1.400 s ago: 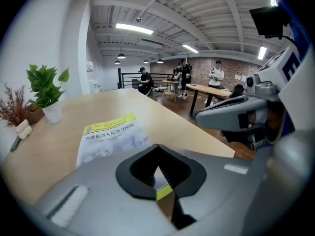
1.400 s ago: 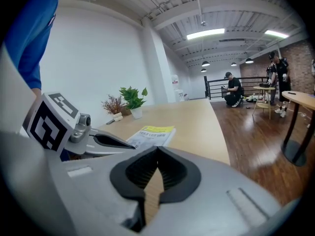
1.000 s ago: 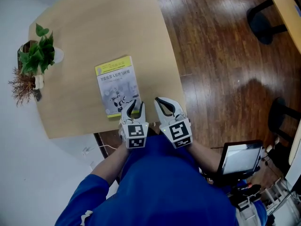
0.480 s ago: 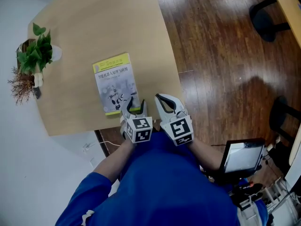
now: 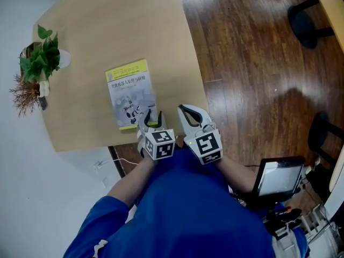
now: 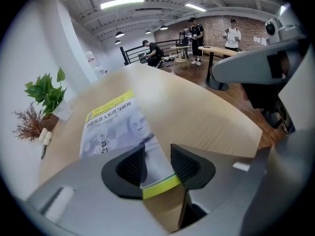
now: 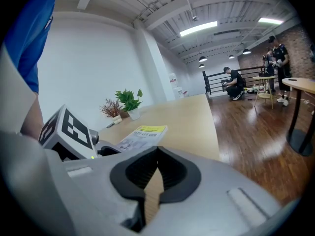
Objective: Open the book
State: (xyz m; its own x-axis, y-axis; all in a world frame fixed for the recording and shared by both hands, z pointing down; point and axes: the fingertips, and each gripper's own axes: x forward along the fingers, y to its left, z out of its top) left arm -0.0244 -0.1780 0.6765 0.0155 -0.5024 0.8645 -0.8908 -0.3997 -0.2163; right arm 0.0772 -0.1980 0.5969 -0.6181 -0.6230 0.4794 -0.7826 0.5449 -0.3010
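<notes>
Two left gripper [image 6: 157, 156] fingers, apart yet just closing, are straddling the yellow-and-grey paperback book's [image 5: 130, 93] near corner on the pale wooden desk [image 5: 107, 31], likely to pinch its cover; right gripper [image 7: 157, 151] fingers are touching.

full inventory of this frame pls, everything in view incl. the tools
table: 1, light wood, upper left.
book: 1, yellow-and-grey cover, flat by the table's near edge.
potted plant: 1, green, white pot, table's left edge.
dried sprigs: 1 bunch, reddish-brown, beside the potted plant.
floor: dark wood, right.
chair base: at least 1, black, top right.
screen: 1, black frame, lower right.
people: several, dark clothes, far end of room.
sleeves: 2, blue, bottom.
left tool: 1, white, open, jaws just been closing, book's near corner between them.
right tool: 1, white, shut, empty, beside it.
</notes>
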